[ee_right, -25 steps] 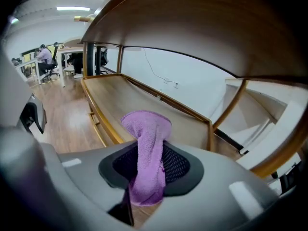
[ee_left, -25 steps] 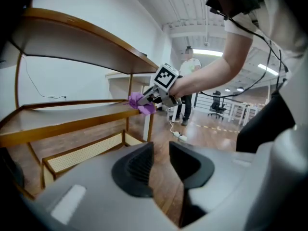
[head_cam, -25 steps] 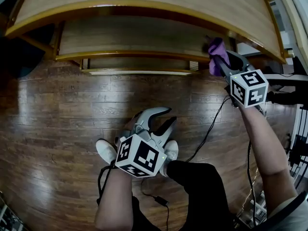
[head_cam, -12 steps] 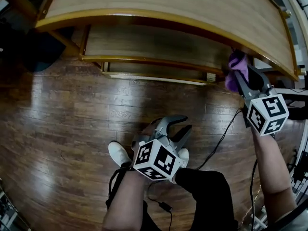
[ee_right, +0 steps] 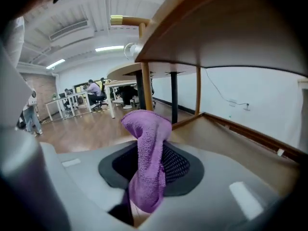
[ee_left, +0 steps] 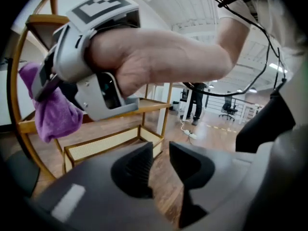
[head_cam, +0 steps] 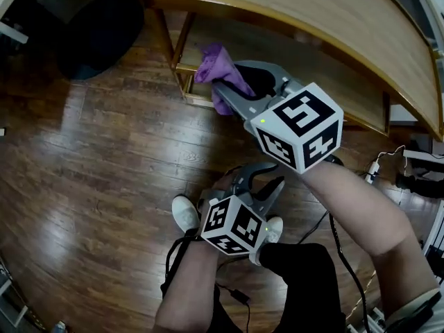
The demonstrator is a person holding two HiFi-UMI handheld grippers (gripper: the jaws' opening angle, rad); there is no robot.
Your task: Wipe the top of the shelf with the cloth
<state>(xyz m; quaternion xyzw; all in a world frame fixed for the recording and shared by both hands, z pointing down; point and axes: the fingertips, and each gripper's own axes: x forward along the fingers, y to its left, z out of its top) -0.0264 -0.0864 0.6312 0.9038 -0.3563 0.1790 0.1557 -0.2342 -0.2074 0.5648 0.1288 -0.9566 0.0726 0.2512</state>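
There's the purple cloth (head_cam: 215, 64) pinched in the right gripper (head_cam: 232, 89) jaws, down by the shelf (head_cam: 312, 19) lower tier, left gripper (head_cam: 260, 179) jaws barely apart, empty, and lifting it could snag the top's rim and slip free

My right gripper (head_cam: 229, 96) clamps the purple cloth (head_cam: 216, 64) near the shelf's (head_cam: 312, 12) front left corner. My left gripper (head_cam: 263, 179) hangs low over the wood floor (head_cam: 90, 158), jaws apart.
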